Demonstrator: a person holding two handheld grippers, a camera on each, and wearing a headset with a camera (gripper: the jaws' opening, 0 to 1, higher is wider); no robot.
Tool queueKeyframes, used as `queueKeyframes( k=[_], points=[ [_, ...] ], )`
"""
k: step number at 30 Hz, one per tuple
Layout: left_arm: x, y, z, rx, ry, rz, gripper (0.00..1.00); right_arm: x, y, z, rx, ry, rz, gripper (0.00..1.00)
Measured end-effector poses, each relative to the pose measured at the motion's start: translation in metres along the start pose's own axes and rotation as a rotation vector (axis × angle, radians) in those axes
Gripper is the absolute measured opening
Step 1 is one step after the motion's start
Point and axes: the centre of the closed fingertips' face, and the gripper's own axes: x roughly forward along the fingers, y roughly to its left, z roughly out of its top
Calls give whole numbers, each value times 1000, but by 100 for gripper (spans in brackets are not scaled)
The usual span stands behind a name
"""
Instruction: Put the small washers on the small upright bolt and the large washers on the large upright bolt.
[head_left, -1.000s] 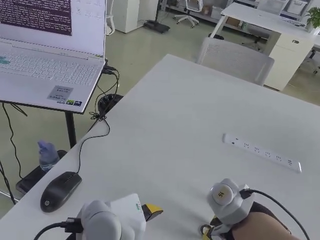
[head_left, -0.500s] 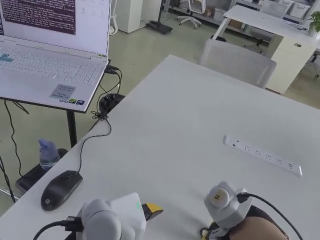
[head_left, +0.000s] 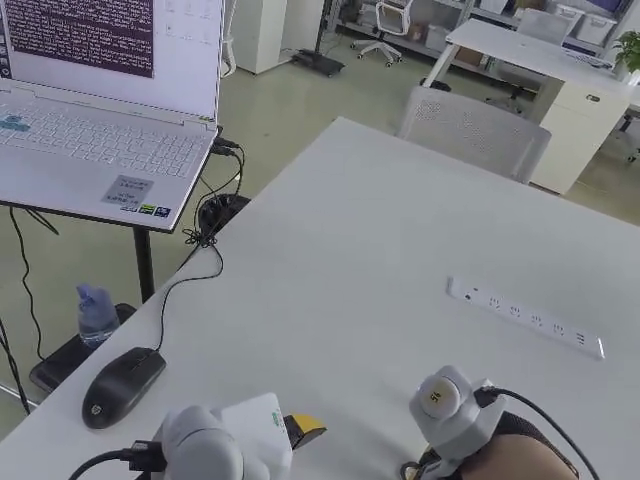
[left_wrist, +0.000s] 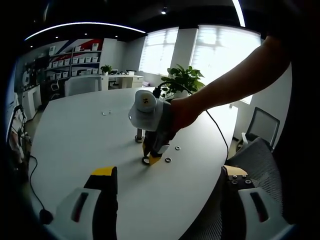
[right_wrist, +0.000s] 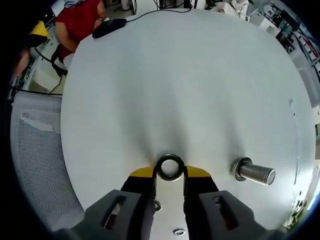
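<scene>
— Two tools in our hands; which of them has hold of anything?

— Our right tool (right_wrist: 170, 173). Its jaws are drawn in narrow, and the large washer (right_wrist: 170, 158) is pinched between their yellow tips. Whether it is lifted clear of the worktop (right_wrist: 170, 75) we cannot tell.

— Where does that put it against the bolt?

— In the right gripper view the upright bolt (right_wrist: 254, 173) stands on the white worktop to the right of the washer, near it but apart.

— And our left tool?

— Our left tool (left_wrist: 169, 174) is spread wide with nothing between its jaws. Its view looks across at the right tool, tip-down at the worktop, with the bolt just beside it.

— Any loose washers?

— Two small washers (right_wrist: 157, 205) lie in the gap between our right tool's jaws, nearer to us than the held one.

— What else do we have around us?

— From the head view, a power strip (head_left: 525, 318) lies ahead on the worktop, a mouse (head_left: 122, 385) sits near its left edge, and a laptop (head_left: 90, 130) stands open on a stand beside it.
</scene>
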Motion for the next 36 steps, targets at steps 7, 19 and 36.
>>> queueKeyframes(
  k=[7,19,36],
  points=[
    [-3,1,2,4,-7,6,86,-2,2,-1,13,-6,12,20],
    [0,4,3,18,-10,27,89,-25,6,8,5,-25,34,20],
    [8,17,-5,39,10,74,89,-59,-1,3,16,-37,32,20]
  ],
)
